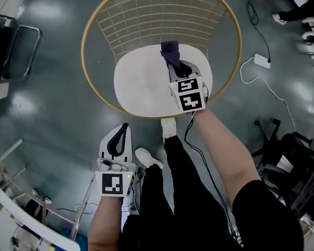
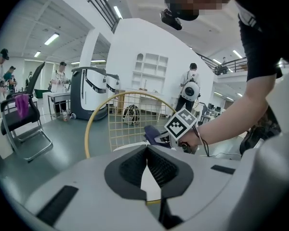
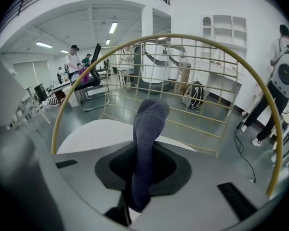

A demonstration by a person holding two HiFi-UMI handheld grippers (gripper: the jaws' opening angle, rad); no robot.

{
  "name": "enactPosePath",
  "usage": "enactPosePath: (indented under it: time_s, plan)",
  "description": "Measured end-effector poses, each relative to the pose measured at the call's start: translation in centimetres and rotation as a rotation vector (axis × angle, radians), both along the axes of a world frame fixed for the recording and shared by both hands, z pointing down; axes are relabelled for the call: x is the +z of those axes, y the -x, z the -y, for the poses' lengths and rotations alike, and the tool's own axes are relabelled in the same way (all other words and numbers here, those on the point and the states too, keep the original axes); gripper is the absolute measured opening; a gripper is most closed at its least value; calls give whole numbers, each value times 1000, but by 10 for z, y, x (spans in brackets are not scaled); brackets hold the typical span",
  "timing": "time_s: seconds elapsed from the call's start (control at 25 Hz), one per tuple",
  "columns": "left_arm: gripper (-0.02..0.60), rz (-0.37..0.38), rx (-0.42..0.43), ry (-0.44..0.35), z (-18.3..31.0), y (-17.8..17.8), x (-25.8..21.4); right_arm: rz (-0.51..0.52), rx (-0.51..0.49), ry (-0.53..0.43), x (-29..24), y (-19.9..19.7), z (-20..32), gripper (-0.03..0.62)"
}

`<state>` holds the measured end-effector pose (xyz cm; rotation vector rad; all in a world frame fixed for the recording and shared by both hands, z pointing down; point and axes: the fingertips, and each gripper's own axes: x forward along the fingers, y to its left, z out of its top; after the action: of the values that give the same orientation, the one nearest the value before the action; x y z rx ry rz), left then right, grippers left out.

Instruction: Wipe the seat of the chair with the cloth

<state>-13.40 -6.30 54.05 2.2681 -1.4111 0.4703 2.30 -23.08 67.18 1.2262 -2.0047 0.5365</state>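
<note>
1. We hold the right gripper (image 1: 174, 66) over the white seat (image 1: 141, 82) of the chair (image 1: 157, 14), toward the seat's back edge. Its jaws are clenched on a dark blue cloth (image 3: 147, 129).
2. In the right gripper view the cloth rises from between the jaws as a narrow upright fold. Its rounded end bulges out past the fingertips, toward the wire back.
3. From the head view the cloth's free end lies over the rear of the seat, just at the foot of the back. We cannot tell whether it touches the seat.
4. Our left gripper (image 1: 125, 127) hangs low at the chair's front left, over the grey floor (image 1: 52, 103) and clear of the seat.
5. Its jaws are pressed together at the tips, with nothing between them.
6. The left gripper view looks toward the chair. It shows the gold hoop, the wire grid and the right gripper with the cloth beyond the closed jaws.
7. The chair has a round gold hoop, a gold wire-grid back and an oval seat that looks bare apart from the gripper over it.
8. Our white shoes (image 1: 168, 125) stand on the floor just in front of the seat's front edge.
9. A white cable (image 1: 267, 88) lies on the floor to the right, well apart from the chair.
</note>
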Motion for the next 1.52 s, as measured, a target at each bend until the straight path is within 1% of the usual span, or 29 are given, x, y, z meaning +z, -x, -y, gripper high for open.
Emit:
enactPosePath:
  time_s: [0.12, 0.24, 0.32, 0.48, 0.56, 0.64, 0.72, 0.92, 1.04, 1.16, 1.24, 1.4, 1.52]
  plan:
    - [12, 12, -38, 3, -3, 17, 1, 45, -60, 12, 2, 42, 5, 68]
    - [12, 8, -88, 10, -5, 30, 3, 81, -114, 27, 9, 81, 10, 67]
    - [14, 3, -119, 11, -7, 35, 4, 102, -140, 38, 14, 100, 12, 67]
    - [13, 13, -180, 22, -20, 32, 6, 169, -188, 66, 22, 124, 8, 67]
    - [13, 15, -212, 31, -22, 47, 12, 203, -218, 96, 30, 152, 6, 68]
    - [12, 15, -227, 44, -23, 62, 19, 221, -249, 127, 41, 181, 5, 68]
    - [12, 19, -213, 61, -23, 66, 25, 212, -277, 143, 50, 196, 5, 67]
    - [13, 19, -206, 78, -17, 59, 35, 187, -323, 130, 55, 199, 9, 68]
    - [12, 21, -209, 67, -14, 53, 41, 192, -323, 136, 56, 195, 11, 69]
    - [13, 18, -188, 45, -4, 44, 38, 192, -281, 144, 59, 183, 22, 67]
    - [12, 8, -185, 46, -1, 37, 36, 175, -256, 143, 61, 170, 28, 69]
    - [13, -1, -170, 48, 0, 20, 32, 145, -199, 133, 64, 131, 38, 69]
    - [14, -3, -154, 48, 6, 16, 34, 121, -136, 142, 71, 104, 51, 69]
